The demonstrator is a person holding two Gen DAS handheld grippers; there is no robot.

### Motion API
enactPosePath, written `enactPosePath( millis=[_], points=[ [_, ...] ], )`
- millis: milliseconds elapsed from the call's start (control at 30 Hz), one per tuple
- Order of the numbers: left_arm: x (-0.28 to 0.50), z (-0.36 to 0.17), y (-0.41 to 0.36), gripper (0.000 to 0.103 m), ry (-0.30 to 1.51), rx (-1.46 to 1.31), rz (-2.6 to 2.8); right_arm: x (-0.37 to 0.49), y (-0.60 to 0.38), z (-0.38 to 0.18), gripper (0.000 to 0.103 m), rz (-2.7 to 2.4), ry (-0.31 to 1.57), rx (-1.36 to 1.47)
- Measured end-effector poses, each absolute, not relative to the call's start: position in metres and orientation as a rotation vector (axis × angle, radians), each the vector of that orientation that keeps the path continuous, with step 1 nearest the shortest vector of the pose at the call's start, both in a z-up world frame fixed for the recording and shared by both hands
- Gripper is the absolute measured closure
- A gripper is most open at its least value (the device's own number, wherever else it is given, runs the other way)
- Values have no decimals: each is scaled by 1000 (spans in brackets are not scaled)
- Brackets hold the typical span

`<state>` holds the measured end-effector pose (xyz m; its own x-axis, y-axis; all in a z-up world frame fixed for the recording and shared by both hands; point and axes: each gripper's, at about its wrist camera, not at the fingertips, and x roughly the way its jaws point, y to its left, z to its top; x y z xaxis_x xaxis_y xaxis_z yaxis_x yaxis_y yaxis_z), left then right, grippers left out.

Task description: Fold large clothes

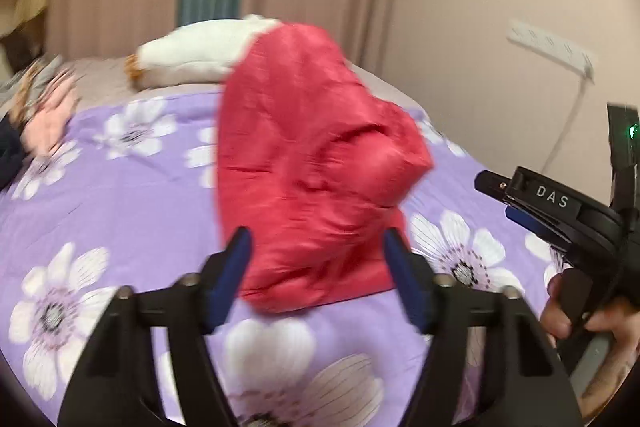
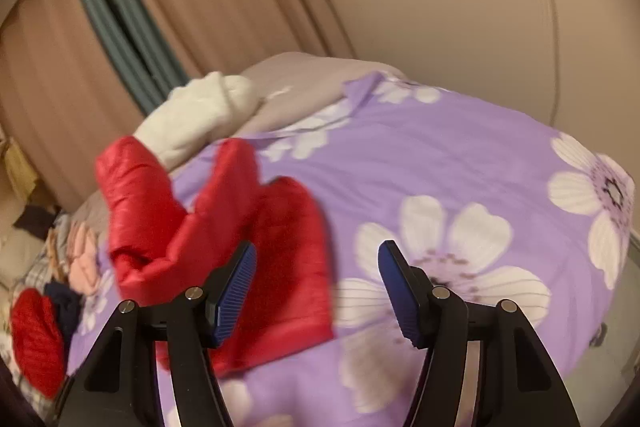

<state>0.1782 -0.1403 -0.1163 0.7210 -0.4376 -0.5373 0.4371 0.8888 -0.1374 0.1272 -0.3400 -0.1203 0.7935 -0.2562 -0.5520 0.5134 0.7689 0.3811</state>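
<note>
Saw a red puffy jacket [image 1: 312, 155] bunched up in a heap on the bed, on top of a purple bedspread [image 1: 120, 187] with big white flowers. Found the left claw [image 1: 316, 233] partly open, just in front of the jacket, with nothing held. Found the right claw [image 2: 318, 245] open too and empty, over the bedspread just right of the jacket. Read the white letters "DAS" on the right claw's black side in the left view, with a small green light [image 1: 632, 129] above and a hand [image 1: 580, 319] gripping the handle. Spotted a white soft toy [image 1: 192, 59] behind the jacket, a white power strip [image 1: 548, 43] on the wall, and a pile of clothes [image 2: 80, 255] at the bed's far left.
</note>
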Motion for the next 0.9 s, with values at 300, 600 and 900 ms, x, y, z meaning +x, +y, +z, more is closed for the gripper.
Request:
enactPosePath(
  millis=[300, 600, 900],
  points=[
    [202, -126, -46, 51, 634, -264, -217, 242, -237, -70, 10, -164, 497, 411],
    [220, -132, -24, 50, 631, -252, -103, 305, -220, -109, 63, -399, 577, 210],
    [249, -151, -40, 50, 681, -299, -124, 283, -294, -151, 64, -536, 627, 332]
  ],
)
